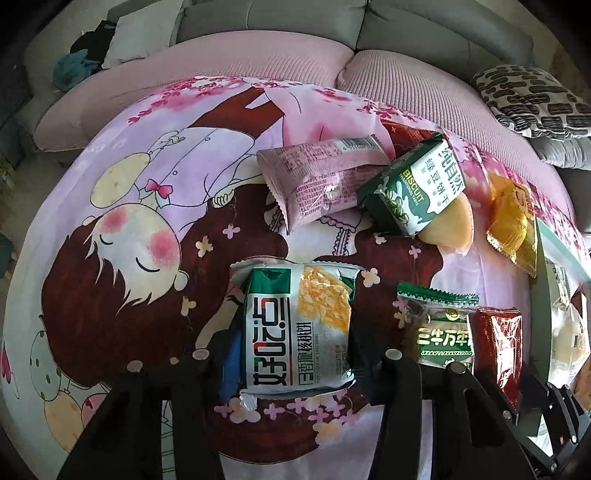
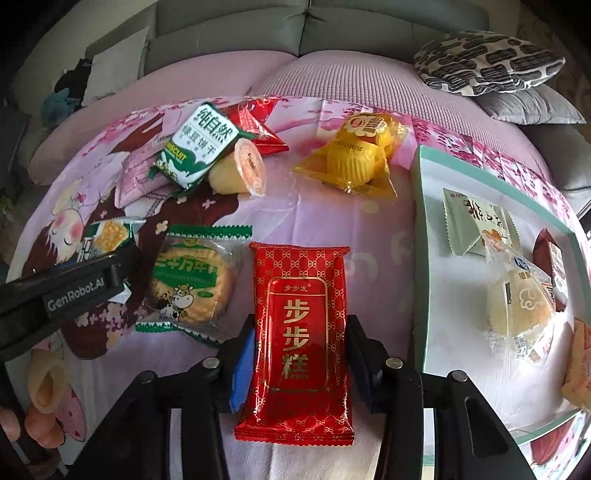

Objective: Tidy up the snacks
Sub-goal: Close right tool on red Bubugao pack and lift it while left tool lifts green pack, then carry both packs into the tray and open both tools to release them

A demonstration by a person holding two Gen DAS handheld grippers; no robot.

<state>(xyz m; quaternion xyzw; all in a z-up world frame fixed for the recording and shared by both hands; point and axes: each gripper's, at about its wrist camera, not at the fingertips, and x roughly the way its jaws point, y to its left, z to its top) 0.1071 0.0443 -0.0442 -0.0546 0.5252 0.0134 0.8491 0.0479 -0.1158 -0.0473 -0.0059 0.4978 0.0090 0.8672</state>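
Note:
My left gripper (image 1: 295, 350) has its fingers either side of a white-and-green cake packet (image 1: 295, 328) lying on the cartoon bedsheet; whether the pads press it is unclear. My right gripper (image 2: 301, 354) straddles a red foil cake packet (image 2: 301, 332) the same way. The left gripper also shows at the left of the right wrist view (image 2: 110, 266). A green biscuit packet (image 2: 199, 151), a pink packet (image 1: 314, 181), a cow-print biscuit packet (image 2: 192, 284) and a yellow cake packet (image 2: 354, 155) lie loose on the sheet.
A teal-rimmed white box (image 2: 424, 258) at the right holds several wrapped snacks. A clear-wrapped roll (image 2: 240, 170) and a red packet (image 2: 258, 122) lie by the green biscuit. A patterned cushion (image 2: 487, 59) and a grey sofa back (image 2: 295, 33) lie beyond.

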